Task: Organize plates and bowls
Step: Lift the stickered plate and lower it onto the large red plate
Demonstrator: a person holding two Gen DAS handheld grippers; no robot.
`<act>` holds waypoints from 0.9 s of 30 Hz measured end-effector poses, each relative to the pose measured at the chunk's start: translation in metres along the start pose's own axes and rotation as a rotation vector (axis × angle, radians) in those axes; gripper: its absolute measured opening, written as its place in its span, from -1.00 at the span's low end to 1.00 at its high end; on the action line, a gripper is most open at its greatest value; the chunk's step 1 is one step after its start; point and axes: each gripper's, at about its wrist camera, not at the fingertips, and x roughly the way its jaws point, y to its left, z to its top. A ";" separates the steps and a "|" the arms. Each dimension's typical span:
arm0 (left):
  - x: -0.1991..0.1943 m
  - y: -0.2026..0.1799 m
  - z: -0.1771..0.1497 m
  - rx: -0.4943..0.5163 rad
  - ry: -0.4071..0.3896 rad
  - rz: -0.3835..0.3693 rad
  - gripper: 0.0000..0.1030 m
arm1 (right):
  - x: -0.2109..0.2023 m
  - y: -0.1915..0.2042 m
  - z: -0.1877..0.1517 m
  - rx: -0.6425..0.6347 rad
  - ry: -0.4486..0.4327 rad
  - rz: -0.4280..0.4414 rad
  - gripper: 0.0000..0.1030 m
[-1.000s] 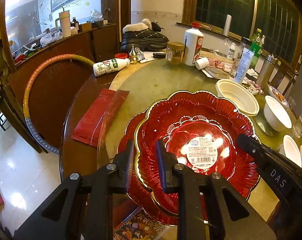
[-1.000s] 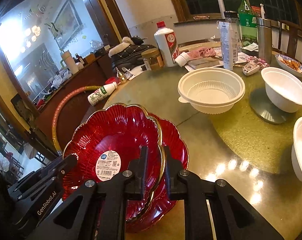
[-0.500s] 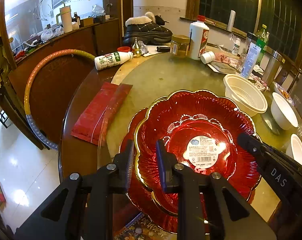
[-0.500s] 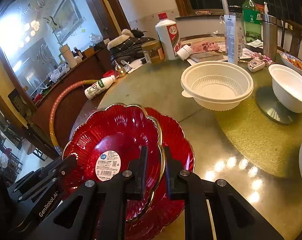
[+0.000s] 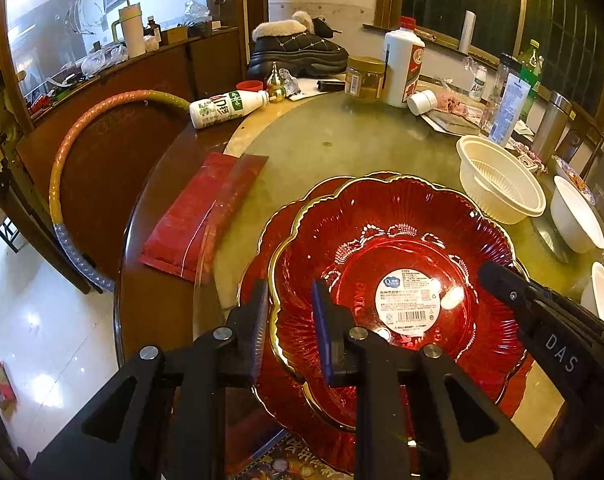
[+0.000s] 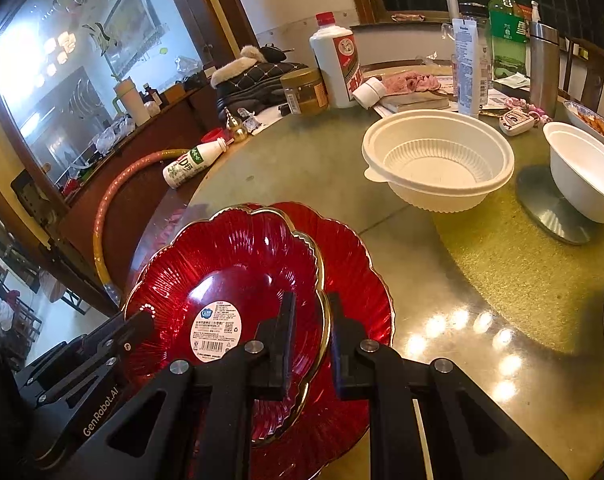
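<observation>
I had the left gripper (image 5: pixel 290 328) pinching the near rim of the upper red plate (image 5: pixel 401 248); my right gripper (image 6: pixel 309 336) pinched its opposite rim; it sat on a second red plate (image 6: pixel 349 272) on the glass turntable (image 6: pixel 302 160), near the white bowl (image 6: pixel 437 160).

Opposite close views, shared red plate (image 5: pixel 401 264)

Our left black plastic two-finger gripper (image 5: pixel 290 320) has flat fingers, round silver screws and triangle holes in its arms. White letters on its side say "GenRobot.AI". Our right black plastic two-finger gripper (image 6: pixel 310 332) looks the same, and white letters on it say "DAS".
</observation>
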 end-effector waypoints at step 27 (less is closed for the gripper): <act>-0.010 0.003 0.006 -0.024 -0.013 0.015 -0.62 | 0.007 0.008 -0.001 -0.079 0.063 -0.088 -0.40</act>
